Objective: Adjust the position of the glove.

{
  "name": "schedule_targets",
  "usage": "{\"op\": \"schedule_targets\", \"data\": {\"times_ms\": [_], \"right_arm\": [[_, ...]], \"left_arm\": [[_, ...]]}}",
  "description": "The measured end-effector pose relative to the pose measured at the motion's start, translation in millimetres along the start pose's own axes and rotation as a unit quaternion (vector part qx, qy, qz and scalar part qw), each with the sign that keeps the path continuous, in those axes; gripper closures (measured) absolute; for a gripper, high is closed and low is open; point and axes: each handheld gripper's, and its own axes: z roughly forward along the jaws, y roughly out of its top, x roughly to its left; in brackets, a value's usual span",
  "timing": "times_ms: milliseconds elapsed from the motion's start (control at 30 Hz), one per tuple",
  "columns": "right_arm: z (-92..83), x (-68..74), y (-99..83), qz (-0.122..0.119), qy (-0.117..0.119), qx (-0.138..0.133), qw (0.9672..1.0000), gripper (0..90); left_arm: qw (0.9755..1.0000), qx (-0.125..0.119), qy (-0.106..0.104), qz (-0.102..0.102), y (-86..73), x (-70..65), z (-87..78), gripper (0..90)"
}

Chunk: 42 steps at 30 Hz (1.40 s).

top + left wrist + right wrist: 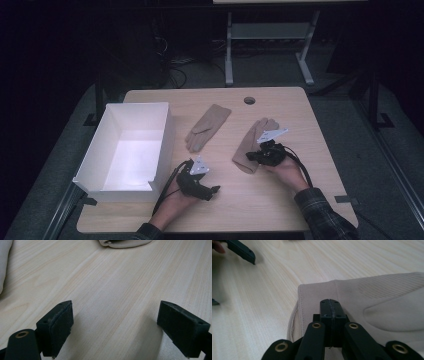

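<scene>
Two beige gloves lie on the wooden table (270, 200): one (207, 127) in the middle, the other (250, 145) to its right. My right gripper (250, 156) hovers over the cuff end of the right glove. In the right gripper view its jaws (331, 306) are pressed together above the glove's hemmed cuff (382, 297), with no fabric visibly between them. My left gripper (215, 190) rests low near the table's front and points right. Its jaws (115, 325) stand wide apart over bare wood. The right glove's cuff (125, 243) lies ahead of it.
A white open box (162, 145) stands at the table's left side, beside my left hand. A round cable hole (249, 100) sits near the far edge. One jaw of the left gripper (242, 251) shows at the top left of the right gripper view. Floor and desk legs lie beyond.
</scene>
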Motion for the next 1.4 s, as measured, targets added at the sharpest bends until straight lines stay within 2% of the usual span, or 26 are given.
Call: {"op": "schedule_targets", "data": {"times_ms": [100,233,400,667,1000,1200,1267,1400], "right_arm": [[6.9,1.0,-1.7,-0.005,-0.007,0.015,0.9998,90.0],[5.6,-0.7,-3.3,0.005,-0.001,0.014,0.9999,90.0],[2.5,-1.4,-6.0,-0.001,0.001,0.017,0.9999,90.0],[-10.0,-0.3,-16.8,-0.001,-0.001,0.023,0.9997,90.0],[-22.1,1.5,-28.3,0.012,0.004,0.027,0.9996,90.0],[-28.0,1.6,-33.5,0.009,0.007,0.031,0.9995,90.0],[-33.2,3.5,-38.2,0.013,0.009,0.033,0.9993,90.0],[-39.7,7.6,-45.3,0.006,0.012,0.033,0.9994,90.0]], "left_arm": [[1.0000,0.000,0.000,0.000,-0.1,-0.2,-0.1,13.0],[1.0000,0.000,0.000,0.000,-0.1,-0.1,0.0,13.0],[1.0000,0.000,0.001,-0.002,-0.5,-0.5,-0.3,13.0],[1.0000,0.000,0.003,-0.002,-0.7,-0.8,-0.6,13.0],[1.0000,-0.002,0.005,-0.006,-1.8,-2.0,-1.3,13.0],[1.0000,-0.003,0.006,-0.007,-2.1,-2.4,-1.5,13.0],[1.0000,-0.003,0.006,-0.007,-2.2,-2.5,-1.5,13.0],[1.0000,-0.003,0.006,-0.007,-2.2,-2.5,-1.5,13.0]]}}
